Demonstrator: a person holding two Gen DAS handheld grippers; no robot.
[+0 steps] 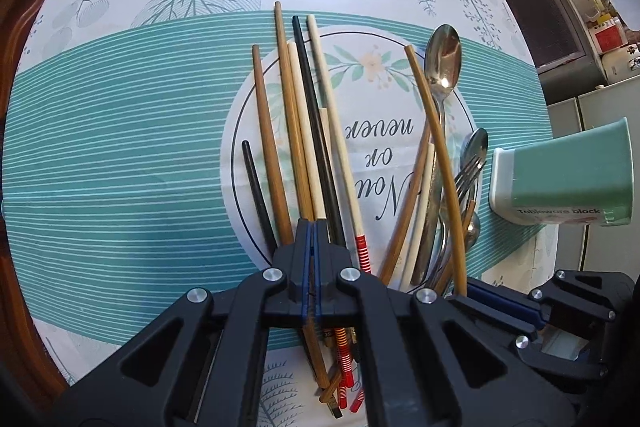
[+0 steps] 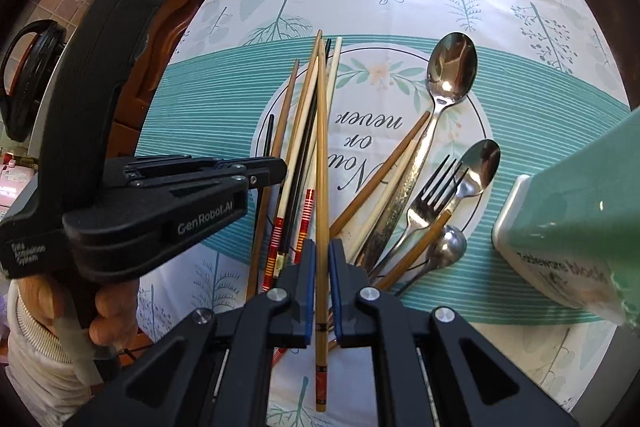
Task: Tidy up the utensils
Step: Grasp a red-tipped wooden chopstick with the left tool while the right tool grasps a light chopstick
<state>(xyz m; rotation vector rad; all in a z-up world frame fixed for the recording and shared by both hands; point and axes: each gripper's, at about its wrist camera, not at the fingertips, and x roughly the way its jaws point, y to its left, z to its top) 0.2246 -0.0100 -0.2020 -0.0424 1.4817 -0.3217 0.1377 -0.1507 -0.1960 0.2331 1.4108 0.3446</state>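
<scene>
Printed upside down on the cloth point(image 2: 400, 3) over the surface: "Now or never", part hidden under chopsticks point(image 1: 304, 131) and cutlery. "Tableware block" readable on the base of the green holder point(image 1: 568, 179), lying tipped on its side at the right edge, mouth cut off by the frame. "GenRobot.AI" and small, barely legible lettering, perhaps "Data Acquisition System", on the side of the left claw point(image 2: 280, 171).

Left claw clenched, pads together, nothing visibly between them, tips just over the near ends of the chopstick pile. Right claw point(image 2: 320, 259) grasping one bamboo chopstick point(image 2: 321, 155), held lengthwise between the blue pads, its dark-banded end sticking out behind toward the camera.

Remaining chopsticks fanned on the printed circle at centre-left; more crossed with a large spoon point(image 2: 452, 67), a fork point(image 2: 432, 195) and smaller spoons point(image 2: 482, 159) at centre-right, beside the holder. Handles tangled, count hard to make out. Hand point(image 2: 108, 311) gripping the left handle, sleeve cut off at the lower left.
</scene>
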